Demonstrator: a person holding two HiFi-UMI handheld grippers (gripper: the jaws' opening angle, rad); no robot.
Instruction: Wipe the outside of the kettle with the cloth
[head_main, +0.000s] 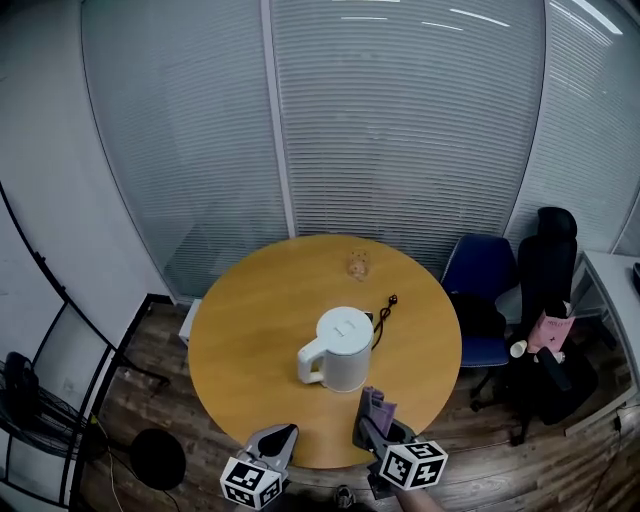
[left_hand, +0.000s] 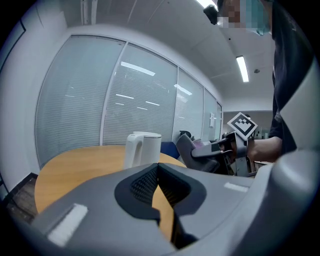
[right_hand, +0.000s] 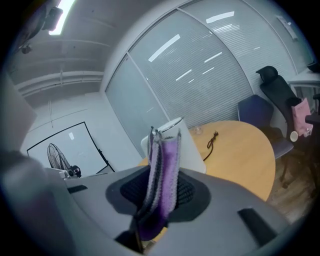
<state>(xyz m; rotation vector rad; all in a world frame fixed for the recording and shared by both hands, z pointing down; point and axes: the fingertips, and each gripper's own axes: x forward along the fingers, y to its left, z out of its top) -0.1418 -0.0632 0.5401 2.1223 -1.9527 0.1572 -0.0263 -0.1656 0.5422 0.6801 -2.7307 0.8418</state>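
At my left, my left gripper hangs over the near rim of the round table, jaws pressed together with nothing between them. Ahead of it and a little to the right stands the kettle, upright near the middle of the tabletop, its handle turned toward that left side. It is white and smooth, lid on, so I judge the strokes should run around its vertical wall. Rightward, my right gripper is clamped on the purple cloth, which sticks up toward the kettle's near side; this hand looks the closer one, facing wall clear of the handle
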